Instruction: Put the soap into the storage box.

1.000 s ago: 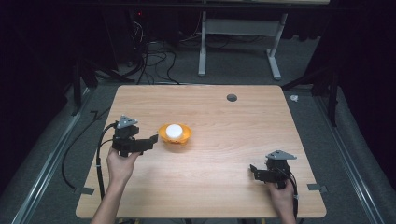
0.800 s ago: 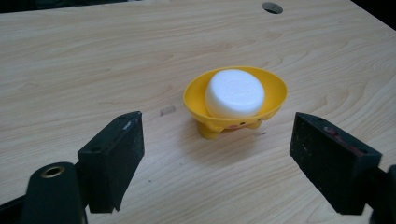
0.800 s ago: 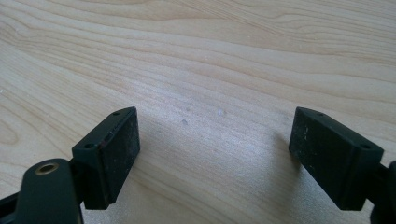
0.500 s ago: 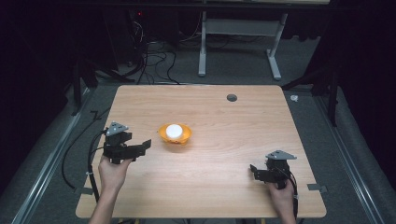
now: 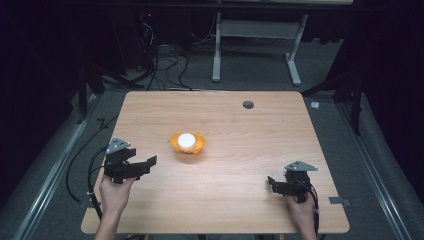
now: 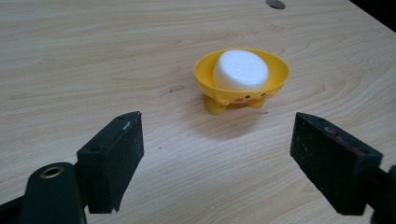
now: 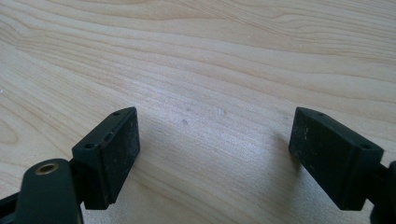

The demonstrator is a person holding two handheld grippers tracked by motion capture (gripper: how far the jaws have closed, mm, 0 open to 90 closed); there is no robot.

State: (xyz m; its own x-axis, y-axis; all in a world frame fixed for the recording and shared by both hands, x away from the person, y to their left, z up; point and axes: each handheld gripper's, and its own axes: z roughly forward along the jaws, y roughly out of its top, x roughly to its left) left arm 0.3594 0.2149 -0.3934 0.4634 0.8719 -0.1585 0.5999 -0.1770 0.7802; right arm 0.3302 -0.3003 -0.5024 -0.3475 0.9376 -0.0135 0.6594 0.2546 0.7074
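A yellow bowl [image 5: 187, 144] stands upright on the wooden table [image 5: 240, 150], a little to the 9 o'clock side of the middle in the high view. It has small feet and a painted face on its side, and a white puck [image 5: 186, 139] sits inside it, filling most of the hollow.

The left gripper [image 5: 145, 165] is at about 8 o'clock from the bowl, near it but not touching, held in a hand [image 5: 114, 192] that comes in from the 6 o'clock edge. Its jaws stand wide apart with nothing between them. In the left gripper view the bowl [image 6: 241, 80] with the puck [image 6: 240, 70] lies ahead at 12 o'clock, beyond the jaw tips, with bare wood between.

The right gripper [image 5: 274, 183] is at about 4 o'clock from the bowl, well apart from it, near the table's 5 o'clock corner, in the other hand [image 5: 301, 210]. Its jaws are wide apart too, over bare wood, gripping nothing.

A dark round hole [image 5: 248, 104] marks the tabletop toward 1 o'clock, far from both grippers.
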